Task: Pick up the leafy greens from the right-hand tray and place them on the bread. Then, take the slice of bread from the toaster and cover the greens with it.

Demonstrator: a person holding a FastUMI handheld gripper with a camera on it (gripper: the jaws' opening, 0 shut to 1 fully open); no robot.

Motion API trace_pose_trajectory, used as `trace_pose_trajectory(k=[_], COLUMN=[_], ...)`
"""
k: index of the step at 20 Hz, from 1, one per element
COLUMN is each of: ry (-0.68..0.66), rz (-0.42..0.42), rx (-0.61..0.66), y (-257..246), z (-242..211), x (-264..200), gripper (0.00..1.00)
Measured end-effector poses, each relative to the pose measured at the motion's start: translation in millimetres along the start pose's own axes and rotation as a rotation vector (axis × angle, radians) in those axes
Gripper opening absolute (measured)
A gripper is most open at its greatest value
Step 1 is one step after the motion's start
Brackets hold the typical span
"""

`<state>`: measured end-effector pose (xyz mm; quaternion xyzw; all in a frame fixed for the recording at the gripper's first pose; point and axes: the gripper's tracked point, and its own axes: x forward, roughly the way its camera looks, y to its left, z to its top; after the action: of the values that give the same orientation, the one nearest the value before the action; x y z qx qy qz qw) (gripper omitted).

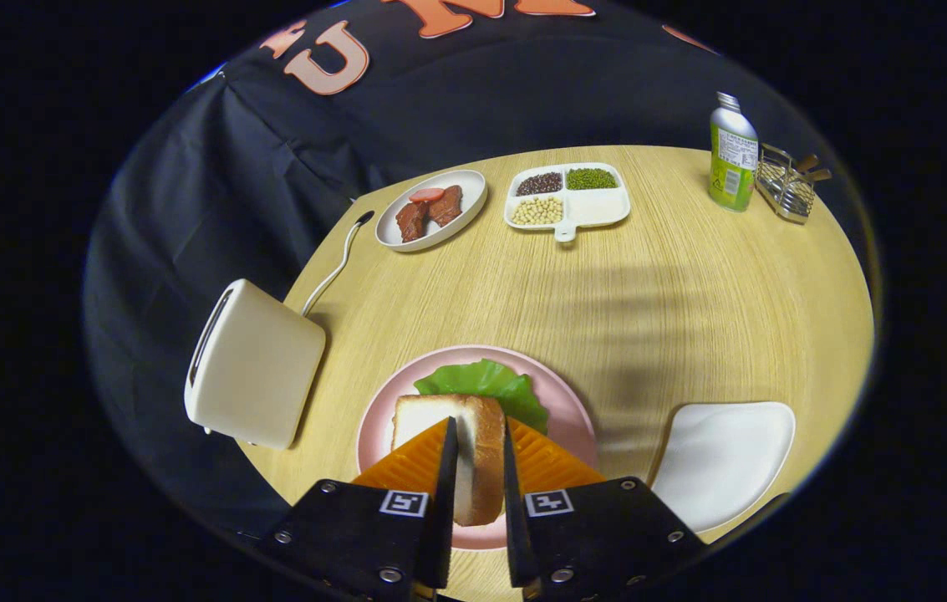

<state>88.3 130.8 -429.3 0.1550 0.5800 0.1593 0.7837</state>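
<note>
Gripper [473, 456] clamped on a bread slice [473, 456], held on edge between both fingers, long axis running straight ahead. Greens [486, 386] on the pink plate [565, 401] directly below and just beyond the fingertips. Toaster [252, 364] off to the left. Probably next: lowering the slice flat.

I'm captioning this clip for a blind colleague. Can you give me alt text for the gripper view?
The tool holds a slice of bread on edge between its fingers, above a pink plate with a lettuce leaf on it. On the round wooden table, a cream toaster stands beside the plate and a white tray lies on the other side.
</note>
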Motion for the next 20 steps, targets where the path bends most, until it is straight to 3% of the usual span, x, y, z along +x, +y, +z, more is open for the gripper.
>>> trace_pose_trajectory(k=[6, 11, 20], ry=[-0.084, -0.262, -0.659], rz=[-0.16, -0.187, -0.2], rx=[-0.153, -0.172, -0.267], y=[-27.0, -16.2, 31.9], z=[7.4, 38.4, 71.0], x=[0.8, -41.7, -171.1], gripper=[0.51, 0.53, 0.58])
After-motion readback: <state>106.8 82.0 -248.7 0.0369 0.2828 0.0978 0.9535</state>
